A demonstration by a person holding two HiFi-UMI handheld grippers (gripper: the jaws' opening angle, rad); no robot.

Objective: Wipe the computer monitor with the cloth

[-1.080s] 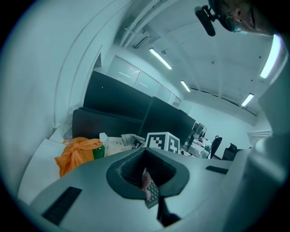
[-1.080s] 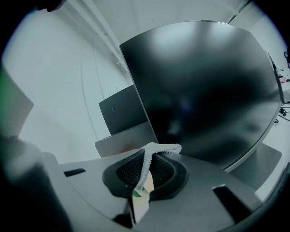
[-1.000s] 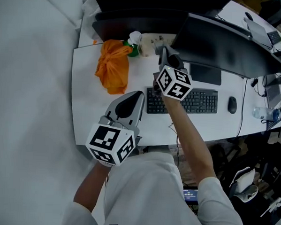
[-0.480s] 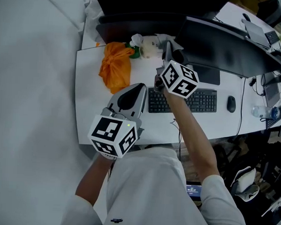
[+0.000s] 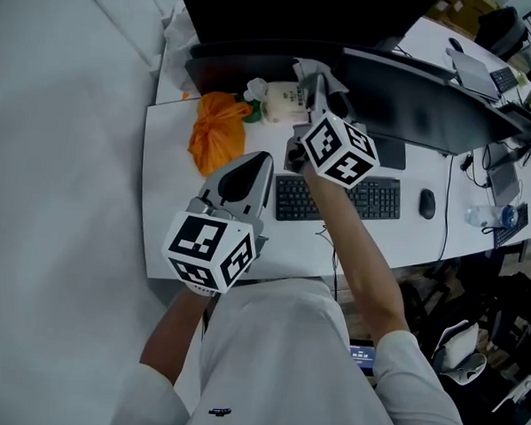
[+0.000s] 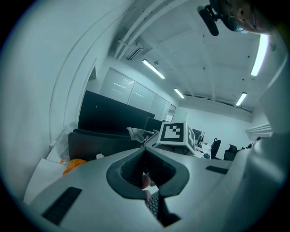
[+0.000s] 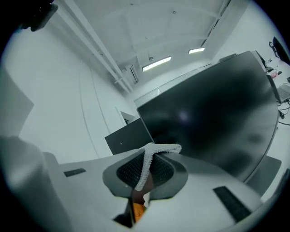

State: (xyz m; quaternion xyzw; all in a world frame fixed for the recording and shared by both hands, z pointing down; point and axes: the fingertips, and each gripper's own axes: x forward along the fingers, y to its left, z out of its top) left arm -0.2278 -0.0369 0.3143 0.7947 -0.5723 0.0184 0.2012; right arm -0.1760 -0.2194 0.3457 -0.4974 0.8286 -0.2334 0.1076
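Observation:
My right gripper (image 5: 315,84) is raised by the left edge of the dark computer monitor (image 5: 431,105) and is shut on a white cloth (image 5: 306,72). In the right gripper view the cloth (image 7: 149,162) is pinched between the jaws, with the black monitor (image 7: 213,118) filling the right side just ahead. My left gripper (image 5: 250,171) hangs lower over the white desk (image 5: 165,184), left of the keyboard (image 5: 337,199), shut with nothing in it. In the left gripper view my left gripper (image 6: 144,152) points toward the right gripper's marker cube (image 6: 174,132).
An orange bag (image 5: 218,132), a green-capped item and a white bottle (image 5: 280,100) sit at the desk's back left. A mouse (image 5: 427,203) lies right of the keyboard. A second dark screen (image 5: 276,12) stands behind. A partition wall (image 5: 64,152) runs along the left.
My right gripper with the cloth has lifted slightly up and back toward the monitor's left edge. The left gripper has stayed about where it was.

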